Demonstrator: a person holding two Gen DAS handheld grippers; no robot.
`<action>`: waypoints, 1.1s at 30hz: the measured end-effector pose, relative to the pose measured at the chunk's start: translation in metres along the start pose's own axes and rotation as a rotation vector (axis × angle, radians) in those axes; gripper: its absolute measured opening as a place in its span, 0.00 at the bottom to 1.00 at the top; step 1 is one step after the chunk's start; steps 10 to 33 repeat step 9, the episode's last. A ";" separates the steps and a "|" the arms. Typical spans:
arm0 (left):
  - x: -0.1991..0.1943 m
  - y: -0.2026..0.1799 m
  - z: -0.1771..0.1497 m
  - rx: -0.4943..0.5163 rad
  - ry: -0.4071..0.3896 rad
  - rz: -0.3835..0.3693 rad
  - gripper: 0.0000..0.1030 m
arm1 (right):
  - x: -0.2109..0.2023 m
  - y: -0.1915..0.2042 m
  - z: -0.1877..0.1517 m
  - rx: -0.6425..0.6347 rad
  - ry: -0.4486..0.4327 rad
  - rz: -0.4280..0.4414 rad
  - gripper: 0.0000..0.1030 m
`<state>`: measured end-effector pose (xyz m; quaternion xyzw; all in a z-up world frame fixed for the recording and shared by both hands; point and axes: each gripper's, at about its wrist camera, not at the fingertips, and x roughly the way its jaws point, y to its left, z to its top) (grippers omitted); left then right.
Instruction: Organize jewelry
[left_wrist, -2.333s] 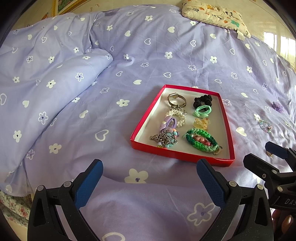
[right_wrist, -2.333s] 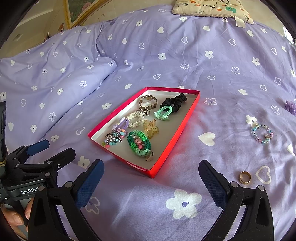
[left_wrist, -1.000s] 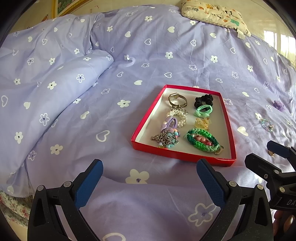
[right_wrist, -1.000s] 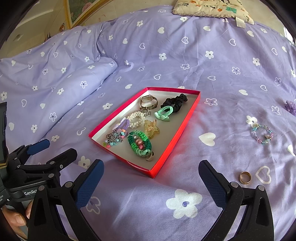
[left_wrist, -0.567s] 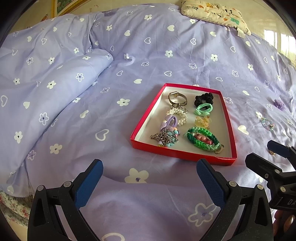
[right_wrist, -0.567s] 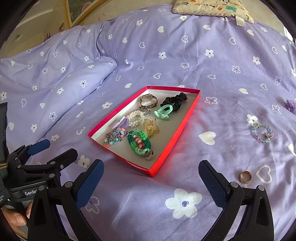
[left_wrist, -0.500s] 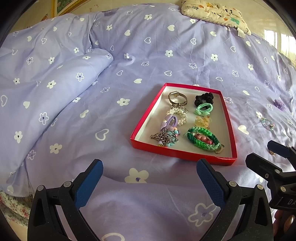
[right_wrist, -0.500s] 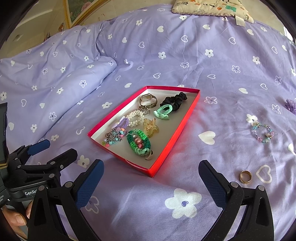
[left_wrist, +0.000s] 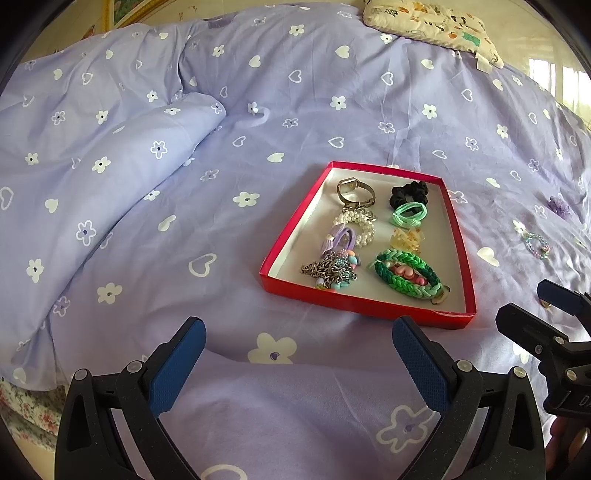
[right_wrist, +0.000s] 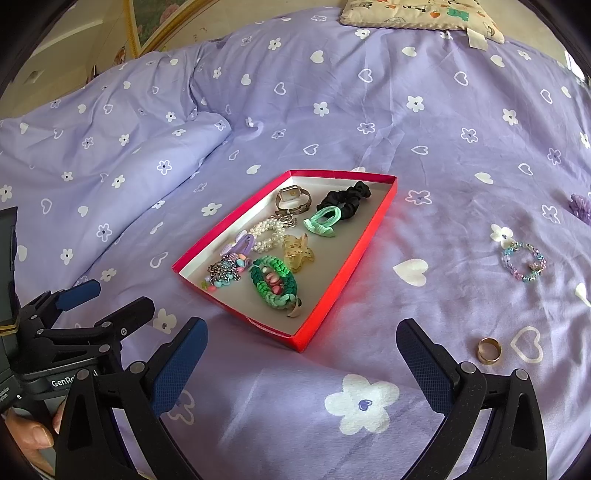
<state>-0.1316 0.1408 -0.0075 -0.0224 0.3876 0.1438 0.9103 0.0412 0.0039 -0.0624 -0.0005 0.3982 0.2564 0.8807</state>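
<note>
A red tray lies on the lilac bedspread and holds a watch, a black scrunchie, a pearl bracelet, a green braided band and several other pieces. A beaded bracelet and a gold ring lie on the bedspread right of the tray. My left gripper is open and empty, short of the tray's near edge. My right gripper is open and empty, near the tray's near right corner.
A folded duvet rises at the left. A patterned pillow lies at the far end. A small purple piece sits at the far right of the bedspread.
Almost nothing: both grippers have held their places and stayed open, with only a slight drift of the views.
</note>
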 end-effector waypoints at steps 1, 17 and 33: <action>0.001 0.000 0.000 0.000 0.002 0.000 0.99 | 0.000 -0.001 0.000 0.001 0.000 0.000 1.00; 0.005 -0.004 0.002 0.008 0.009 -0.006 0.99 | 0.000 -0.004 -0.001 0.008 0.001 -0.002 1.00; 0.005 -0.004 0.002 0.008 0.009 -0.006 0.99 | 0.000 -0.004 -0.001 0.008 0.001 -0.002 1.00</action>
